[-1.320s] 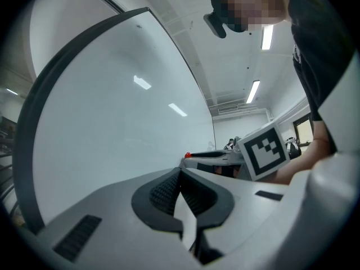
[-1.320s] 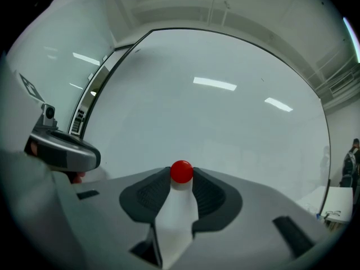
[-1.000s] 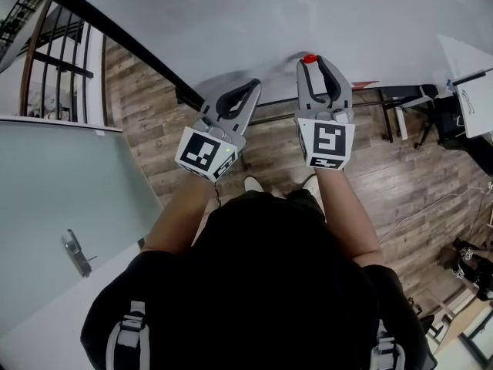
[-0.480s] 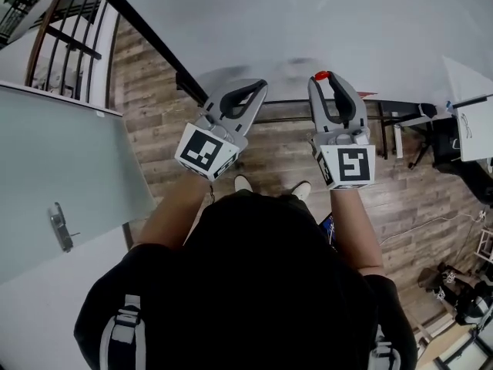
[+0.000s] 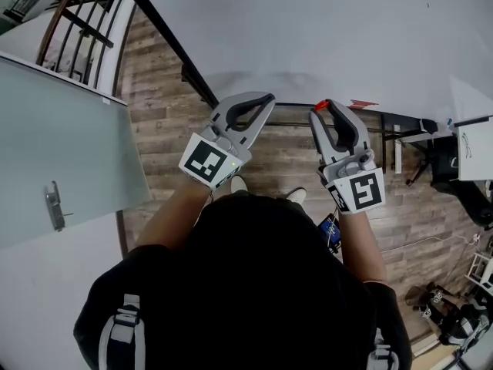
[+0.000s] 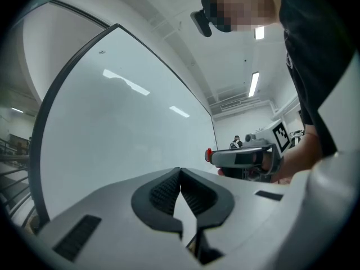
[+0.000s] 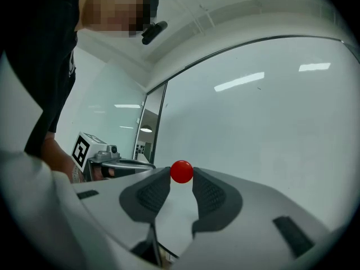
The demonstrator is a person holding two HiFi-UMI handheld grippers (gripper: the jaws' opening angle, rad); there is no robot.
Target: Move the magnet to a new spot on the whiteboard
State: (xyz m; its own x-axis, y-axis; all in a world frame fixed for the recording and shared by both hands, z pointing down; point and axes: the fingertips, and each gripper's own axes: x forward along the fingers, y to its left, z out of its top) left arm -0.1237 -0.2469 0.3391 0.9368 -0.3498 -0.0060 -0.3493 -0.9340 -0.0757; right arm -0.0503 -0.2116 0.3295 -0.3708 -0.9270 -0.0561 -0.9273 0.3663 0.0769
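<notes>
A small round red magnet (image 7: 181,171) sits between the tips of my right gripper (image 7: 181,176), which is shut on it. In the head view the magnet (image 5: 321,105) shows at the tip of the right gripper (image 5: 323,108), just off the lower edge of the whiteboard (image 5: 323,29). From the left gripper view it (image 6: 208,154) is a red dot at the end of the other gripper. My left gripper (image 5: 267,99) is shut with nothing in it, its tips (image 6: 180,170) pressed together, pointing toward the whiteboard (image 6: 124,122).
The whiteboard (image 7: 270,128) has a dark frame (image 5: 166,41) and stands on a wooden floor (image 5: 154,129). A glass door (image 5: 54,153) is at the left. A railing (image 5: 77,10) is at the upper left, and desks and chairs (image 5: 439,145) at the right.
My right gripper, holding the magnet, has come down and to the right, away from the board's surface toward its lower edge. The left gripper shifted slightly right.
</notes>
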